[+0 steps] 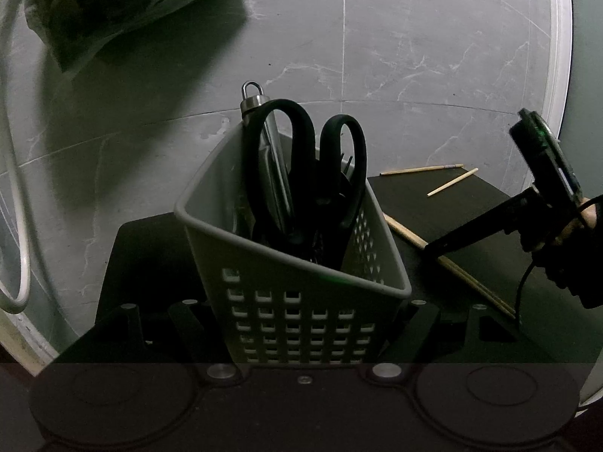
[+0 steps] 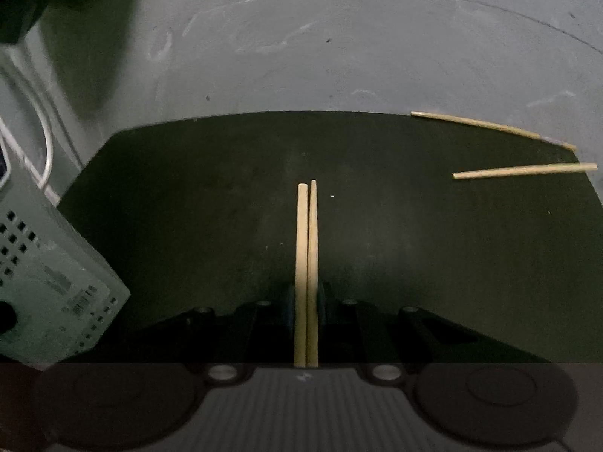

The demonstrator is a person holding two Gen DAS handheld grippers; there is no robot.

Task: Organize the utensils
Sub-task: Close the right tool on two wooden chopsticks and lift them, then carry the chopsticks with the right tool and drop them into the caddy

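Note:
My left gripper (image 1: 301, 312) is shut on a grey perforated utensil basket (image 1: 294, 301), one finger on each side wall, and holds it tilted. In the basket stand black-handled scissors (image 1: 324, 173) and a metal-handled tool (image 1: 260, 113). My right gripper (image 2: 306, 293) is shut on a pair of wooden chopsticks (image 2: 307, 248) that point forward over a black mat (image 2: 188, 207). The left wrist view shows that gripper (image 1: 444, 243) low over the mat with the pair (image 1: 407, 234) in it, just right of the basket. Two loose chopsticks (image 2: 490, 125) (image 2: 524, 170) lie at the mat's far right.
A plastic bag of greens (image 1: 113, 0) lies on the grey marbled surface (image 1: 414, 56) at the far left. A white cable (image 1: 20, 226) loops down the left side. A pale rim (image 1: 557, 56) curves along the right. A hand (image 1: 573, 226) holds the right gripper.

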